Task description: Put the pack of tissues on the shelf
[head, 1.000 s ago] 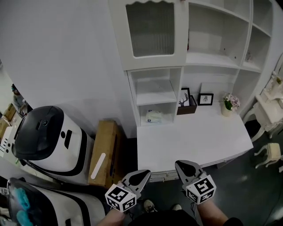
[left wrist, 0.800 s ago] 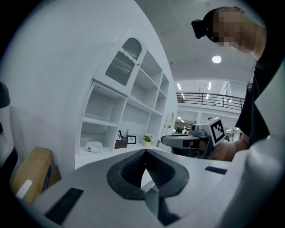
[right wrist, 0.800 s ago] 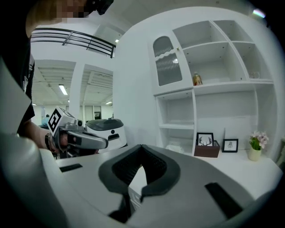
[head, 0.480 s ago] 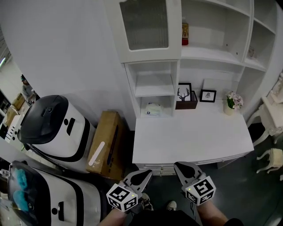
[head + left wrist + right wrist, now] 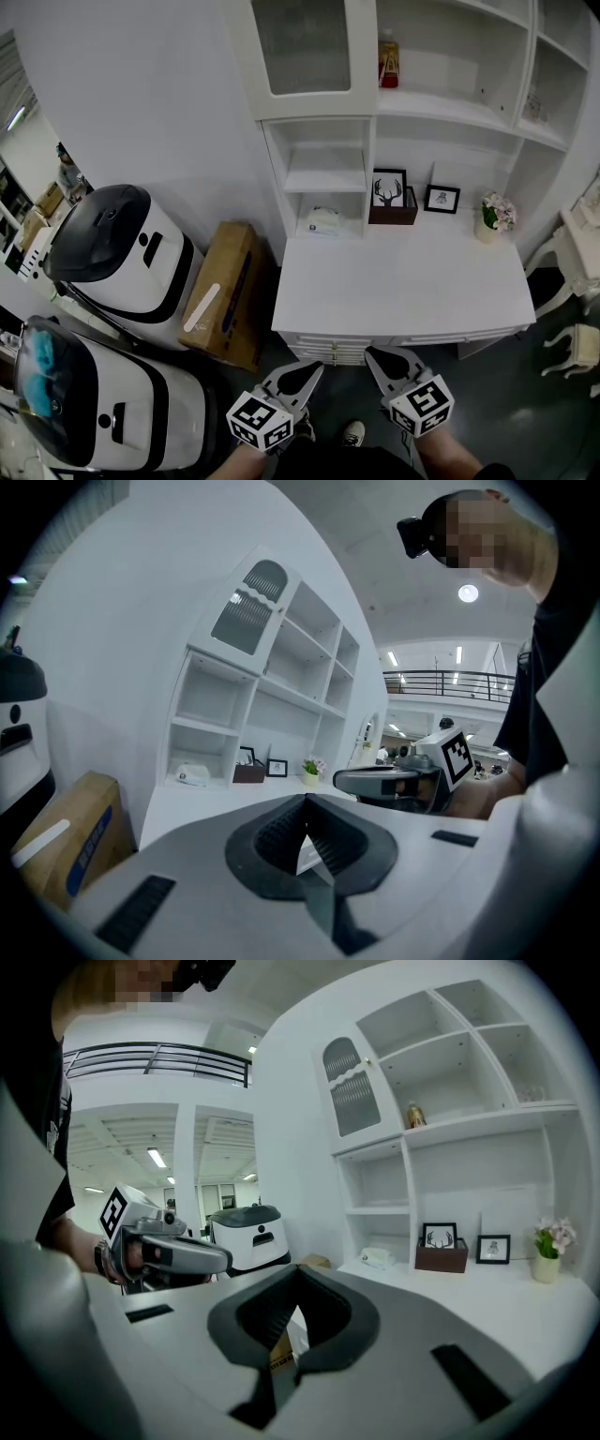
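Nearest us, our left gripper point(image 5: 302, 375) and right gripper point(image 5: 380, 361) are both closed and hold nothing, just short of the tabletop point(image 5: 403, 300). At its far left, the shelf's lowest compartment point(image 5: 344, 204) contains the pack of tissues point(image 5: 320, 221). Since a second ago the tabletop lies farther from our grippers, and a bottle point(image 5: 387, 58) now shows on a higher shelf point(image 5: 441, 105)

Tissue pack point(image 5: 322, 221) (white, flat) in shelf cubby point(image 5: 343, 204)

The shelf point(image 5: 323, 180) and desk point(image 5: 403, 281) are finished in white. The brown box point(image 5: 234, 277) is marked with a pale stripe point(image 5: 202, 307).
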`<action>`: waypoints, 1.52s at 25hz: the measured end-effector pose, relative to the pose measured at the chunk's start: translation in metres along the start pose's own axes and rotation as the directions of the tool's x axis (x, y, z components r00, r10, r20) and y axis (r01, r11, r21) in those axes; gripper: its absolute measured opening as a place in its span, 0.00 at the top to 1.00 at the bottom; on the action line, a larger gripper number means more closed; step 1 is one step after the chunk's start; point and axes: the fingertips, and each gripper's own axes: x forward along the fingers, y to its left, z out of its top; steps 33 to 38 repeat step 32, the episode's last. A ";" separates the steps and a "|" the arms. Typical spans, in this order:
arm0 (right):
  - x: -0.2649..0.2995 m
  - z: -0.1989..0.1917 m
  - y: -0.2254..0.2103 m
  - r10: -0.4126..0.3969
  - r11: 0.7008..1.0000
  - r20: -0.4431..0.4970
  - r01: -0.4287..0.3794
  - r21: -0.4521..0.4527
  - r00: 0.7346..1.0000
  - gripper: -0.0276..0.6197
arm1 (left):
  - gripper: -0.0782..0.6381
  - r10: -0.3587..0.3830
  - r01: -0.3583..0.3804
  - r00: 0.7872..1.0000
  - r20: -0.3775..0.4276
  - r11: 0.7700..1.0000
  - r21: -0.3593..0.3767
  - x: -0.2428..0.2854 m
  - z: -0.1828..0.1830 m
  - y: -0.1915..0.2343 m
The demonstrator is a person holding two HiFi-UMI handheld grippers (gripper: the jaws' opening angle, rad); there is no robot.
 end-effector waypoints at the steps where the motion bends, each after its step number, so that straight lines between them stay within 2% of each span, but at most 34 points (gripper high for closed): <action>1: -0.002 -0.002 0.000 0.005 1.000 -0.001 -0.005 0.001 1.000 0.95 | 0.89 0.004 -0.004 1.000 0.000 1.000 -0.001 0.000 -0.002 -0.003; 8: -0.013 -0.007 0.000 0.031 1.000 0.001 -0.031 -0.003 1.000 0.95 | 0.89 0.025 -0.025 1.000 -0.002 1.000 -0.004 0.000 -0.008 -0.016; 16: -0.022 -0.007 -0.003 0.025 1.000 0.007 -0.025 0.001 1.000 0.95 | 0.89 0.016 -0.016 1.000 -0.004 1.000 0.008 0.006 -0.007 -0.025; 38: -0.021 -0.005 -0.006 0.014 1.000 0.015 -0.014 0.005 1.000 0.95 | 0.89 0.013 -0.013 1.000 -0.009 1.000 0.013 0.007 -0.004 -0.023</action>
